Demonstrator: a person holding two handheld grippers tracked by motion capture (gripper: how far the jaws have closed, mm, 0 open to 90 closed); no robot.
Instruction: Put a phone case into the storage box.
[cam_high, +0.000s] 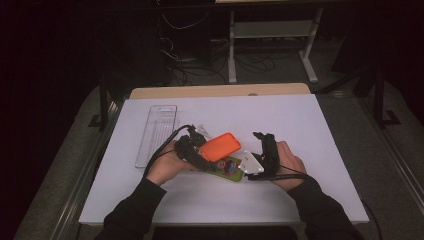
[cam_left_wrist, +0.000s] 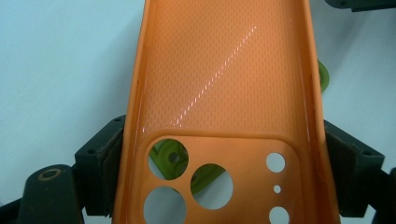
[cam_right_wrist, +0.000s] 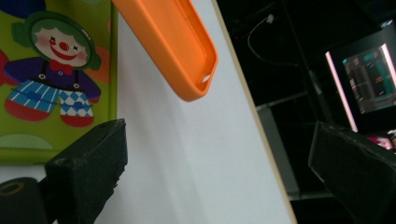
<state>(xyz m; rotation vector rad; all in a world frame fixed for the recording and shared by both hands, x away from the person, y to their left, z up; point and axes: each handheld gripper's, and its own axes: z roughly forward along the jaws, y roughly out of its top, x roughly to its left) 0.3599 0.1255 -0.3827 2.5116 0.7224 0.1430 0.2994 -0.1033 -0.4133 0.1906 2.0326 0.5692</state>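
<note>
Two phone cases lie at the jaws on the white table (cam_high: 300, 130). Clamped across its sides between the left gripper (cam_left_wrist: 224, 154) jaws is the orange case (cam_left_wrist: 224, 70); under it, the green clown case (cam_right_wrist: 51, 79) lies just beyond the right gripper (cam_right_wrist: 219, 163), whose jaws are spread wide, holding nothing.

orange phone case (cam_left_wrist: 224, 70): fine dotted texture inside | green case (cam_right_wrist: 56, 70): clown print, red nose, blue-white checked trousers | bench (cam_high: 280, 125): white | claw (cam_right_wrist: 215, 172) jaws: black | tray (cam_high: 157, 134): clear
</note>
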